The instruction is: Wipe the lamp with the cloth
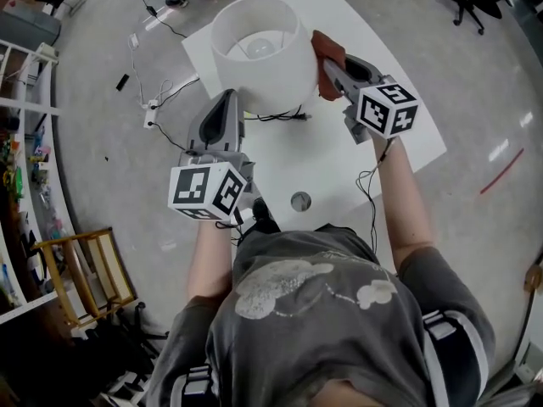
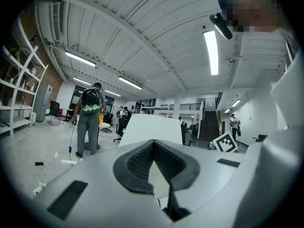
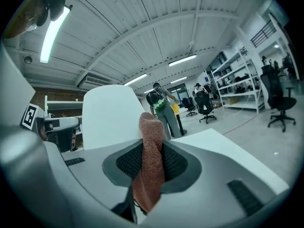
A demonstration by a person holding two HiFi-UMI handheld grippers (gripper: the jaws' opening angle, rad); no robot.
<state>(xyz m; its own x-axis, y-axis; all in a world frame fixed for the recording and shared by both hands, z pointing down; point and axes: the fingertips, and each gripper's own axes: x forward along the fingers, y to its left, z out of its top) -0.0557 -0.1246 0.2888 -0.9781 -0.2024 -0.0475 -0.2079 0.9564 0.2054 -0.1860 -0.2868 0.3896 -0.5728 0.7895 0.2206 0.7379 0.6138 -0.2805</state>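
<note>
A lamp with a white drum shade stands at the far side of the white table. My right gripper is shut on a reddish-brown cloth, which it holds against the shade's right side. In the right gripper view the cloth sticks up between the jaws, with the shade just beyond. My left gripper sits by the shade's lower left edge. Its jaws are shut with the tips touching and nothing between them. The shade shows ahead of them.
The lamp's black cord lies on the table beside a round cable hole. A power strip with cables lies on the floor at left, near shelves and a wooden rack. A person with a backpack stands beyond.
</note>
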